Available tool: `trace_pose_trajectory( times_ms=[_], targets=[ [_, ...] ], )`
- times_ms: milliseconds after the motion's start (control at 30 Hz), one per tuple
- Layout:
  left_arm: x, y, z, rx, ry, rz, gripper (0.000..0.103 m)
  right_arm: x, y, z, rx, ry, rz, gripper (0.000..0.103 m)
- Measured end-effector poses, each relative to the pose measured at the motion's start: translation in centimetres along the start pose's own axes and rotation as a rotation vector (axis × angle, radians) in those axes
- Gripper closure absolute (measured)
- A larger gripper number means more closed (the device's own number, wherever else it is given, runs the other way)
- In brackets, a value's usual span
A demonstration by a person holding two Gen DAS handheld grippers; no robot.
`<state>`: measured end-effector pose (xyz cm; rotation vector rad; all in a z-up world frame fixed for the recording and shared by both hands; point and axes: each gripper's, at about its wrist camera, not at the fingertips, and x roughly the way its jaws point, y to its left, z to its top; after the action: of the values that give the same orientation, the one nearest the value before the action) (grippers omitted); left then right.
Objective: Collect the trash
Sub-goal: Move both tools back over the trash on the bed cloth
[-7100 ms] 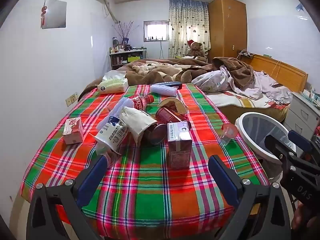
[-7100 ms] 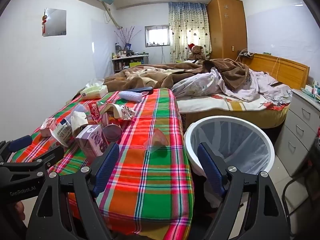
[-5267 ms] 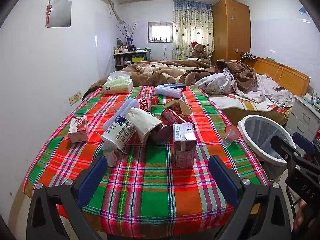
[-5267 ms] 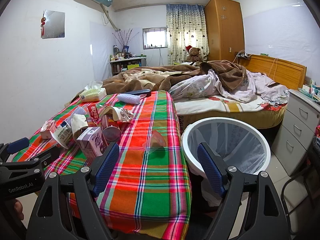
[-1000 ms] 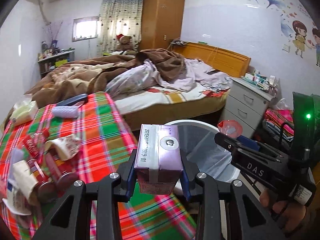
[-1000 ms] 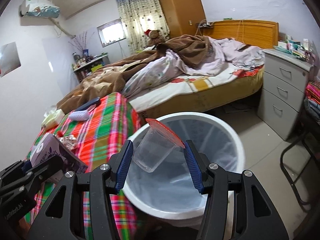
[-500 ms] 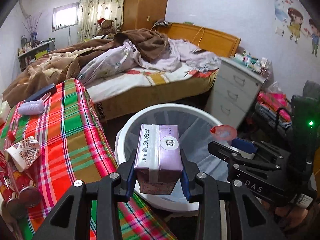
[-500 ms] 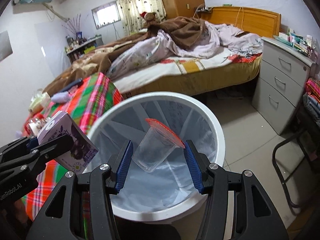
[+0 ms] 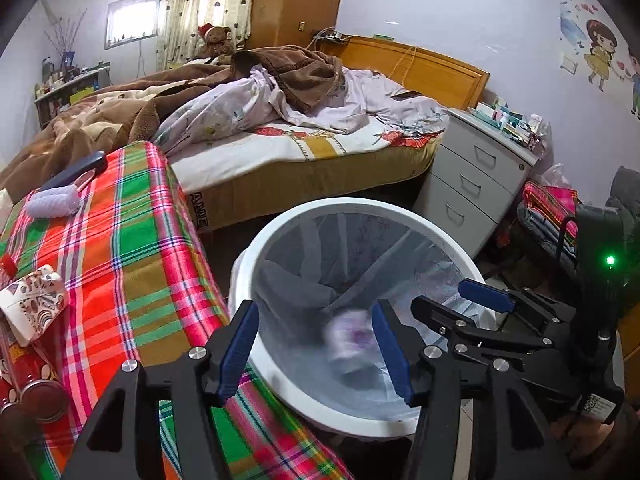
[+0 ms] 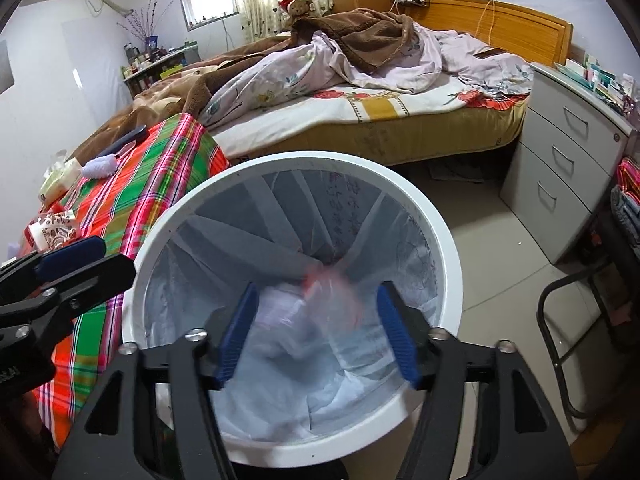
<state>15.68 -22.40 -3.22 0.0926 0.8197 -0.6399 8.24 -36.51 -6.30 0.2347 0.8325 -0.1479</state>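
Left of the left tongs (image 9: 314, 350), cans and a paper cup (image 9: 30, 304) wait on the table (image 9: 132, 248). Both tongs hang over the bin (image 10: 450, 256) so drops land inside: the left's jaws have just spread, carton (image 9: 352, 340) falling; the right tongs (image 10: 314, 334) likewise, plastic cup (image 10: 332, 292) loose between.

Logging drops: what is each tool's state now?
Left tool: open, jaws just opened; carton falling into bin.
Right tool: open, jaws just opened; plastic cup dropping.
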Motion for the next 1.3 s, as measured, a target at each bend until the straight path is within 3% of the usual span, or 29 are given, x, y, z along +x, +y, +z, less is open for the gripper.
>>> trace_pose_trajectory(
  times_ms=[267,500,900,1067,1300],
  targets=[
    [-2.6,1.7,-0.8,-0.040,-0.039,0.030,0.044,-0.9,0.6,0.0,0.016,-0.028,0.013,0.036],
    [-6.7,3.8,-2.2,-0.074,-0.108,0.104,0.044,-2.5,3.1,0.1,-0.009,-0.086,0.072,0.036],
    [-13.3,9.2,-5.1,-0.171,-0.188,0.215,0.044,-4.1,9.9,-0.1,-0.109,-0.138,0.228,0.037],
    [-16.0,12.3,-6.5,-0.212,-0.217,0.290,0.037,-4.0,13.3,-0.3,-0.178,-0.141,0.281,0.037],
    [-19.0,16.2,-8.9,-0.265,-0.230,0.384,0.037,-3.7,17.3,-0.9,-0.253,-0.125,0.340,0.037]
  ],
)
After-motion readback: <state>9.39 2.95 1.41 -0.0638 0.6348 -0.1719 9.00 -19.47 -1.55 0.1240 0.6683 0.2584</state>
